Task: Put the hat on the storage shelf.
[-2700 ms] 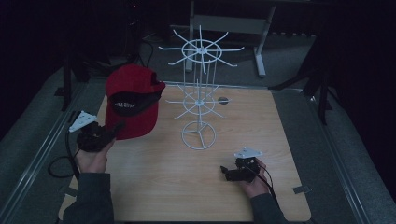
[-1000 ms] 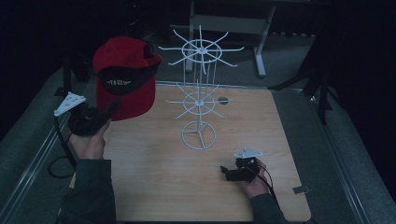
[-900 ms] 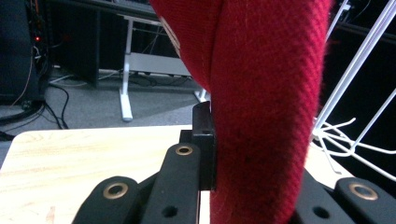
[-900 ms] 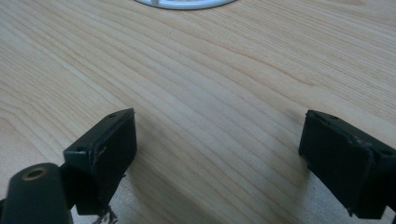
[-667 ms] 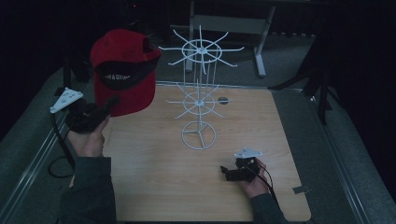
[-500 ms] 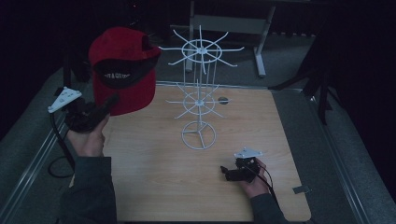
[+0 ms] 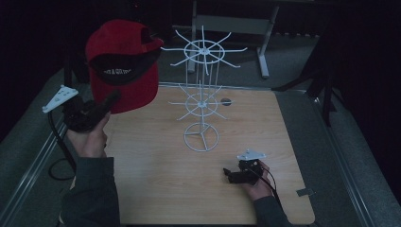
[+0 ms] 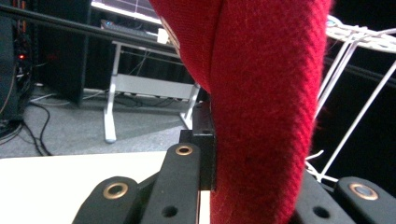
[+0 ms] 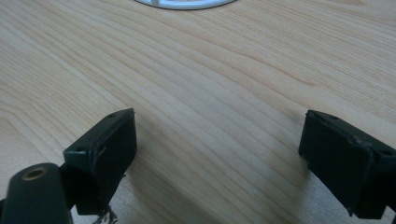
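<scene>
A red cap (image 7: 124, 64) with a black underside hangs in the air above the table's left edge, level with the top ring of the white wire rack (image 7: 203, 90). My left gripper (image 7: 109, 100) is shut on the cap's brim from below. In the left gripper view the red cap (image 8: 261, 93) is pinched between the jaws, and a piece of the white wire rack (image 8: 355, 70) shows to the right. My right gripper (image 7: 228, 174) rests low on the wooden table (image 7: 156, 184) near the front right. Its jaws are open over bare wood, with nothing between the fingers (image 9: 105, 154).
The rack's round base (image 7: 201, 137) stands mid-table, and its rim (image 9: 182, 4) shows at the top of the right gripper view. A small dark disc (image 7: 226, 101) lies behind the rack. Grey padding (image 7: 28, 142) borders the table. A metal stand (image 7: 265, 47) is behind.
The left gripper has lifted the red cap up and slightly left, from beside the lower ring to the height of the top ring. The right gripper has stayed put.
</scene>
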Action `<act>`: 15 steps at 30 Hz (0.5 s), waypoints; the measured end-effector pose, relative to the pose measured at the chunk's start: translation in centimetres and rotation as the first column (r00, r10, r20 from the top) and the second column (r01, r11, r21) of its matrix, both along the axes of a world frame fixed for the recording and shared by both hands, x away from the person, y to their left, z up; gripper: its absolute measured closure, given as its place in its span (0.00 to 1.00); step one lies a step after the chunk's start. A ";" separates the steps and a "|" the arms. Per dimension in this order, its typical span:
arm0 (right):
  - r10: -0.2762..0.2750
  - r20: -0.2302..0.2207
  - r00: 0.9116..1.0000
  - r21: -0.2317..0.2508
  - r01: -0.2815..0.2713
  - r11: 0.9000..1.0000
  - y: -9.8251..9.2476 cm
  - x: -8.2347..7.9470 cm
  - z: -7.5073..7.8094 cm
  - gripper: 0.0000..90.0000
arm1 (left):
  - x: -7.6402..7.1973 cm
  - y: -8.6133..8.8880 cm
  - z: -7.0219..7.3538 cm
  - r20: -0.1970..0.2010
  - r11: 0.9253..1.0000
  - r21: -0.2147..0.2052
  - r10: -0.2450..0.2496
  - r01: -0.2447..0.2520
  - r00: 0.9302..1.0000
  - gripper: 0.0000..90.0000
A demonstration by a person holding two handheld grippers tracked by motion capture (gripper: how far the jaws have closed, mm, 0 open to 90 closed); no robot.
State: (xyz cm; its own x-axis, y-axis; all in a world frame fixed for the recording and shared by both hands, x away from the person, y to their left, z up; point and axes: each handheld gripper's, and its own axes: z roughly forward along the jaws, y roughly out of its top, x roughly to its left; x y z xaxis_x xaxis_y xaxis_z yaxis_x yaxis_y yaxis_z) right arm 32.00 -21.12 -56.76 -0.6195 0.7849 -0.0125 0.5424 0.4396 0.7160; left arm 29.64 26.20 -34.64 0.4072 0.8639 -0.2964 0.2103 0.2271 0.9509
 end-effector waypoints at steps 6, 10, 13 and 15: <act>0.000 -0.002 1.000 0.000 0.000 1.000 0.0 0.0 0.0 0.12 | -0.3 0.0 0.2 0.014 1.000 -0.004 -0.012 0.012 1.000 0.94; 0.000 -0.001 1.000 0.000 0.000 1.000 0.0 0.0 0.0 0.12 | -0.5 -0.1 0.4 0.022 1.000 -0.010 -0.020 0.020 1.000 0.94; 0.000 -0.002 1.000 0.000 0.000 1.000 0.0 0.0 0.0 0.12 | -0.7 -0.3 0.5 0.029 1.000 -0.010 -0.029 0.029 0.999 0.94; 0.000 -0.001 1.000 0.000 0.000 1.000 0.0 0.0 0.0 0.12 | -0.7 -0.4 0.6 0.035 0.999 -0.011 -0.033 0.033 0.999 0.94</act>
State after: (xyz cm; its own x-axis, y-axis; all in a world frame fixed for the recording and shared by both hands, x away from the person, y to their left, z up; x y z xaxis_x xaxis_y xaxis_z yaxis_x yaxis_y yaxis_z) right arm 32.00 -21.12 -56.75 -0.6197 0.7848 -0.0117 0.5432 0.4396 0.7153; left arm 28.89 25.84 -34.04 0.4456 0.8464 -0.2915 0.1851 0.2315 0.9551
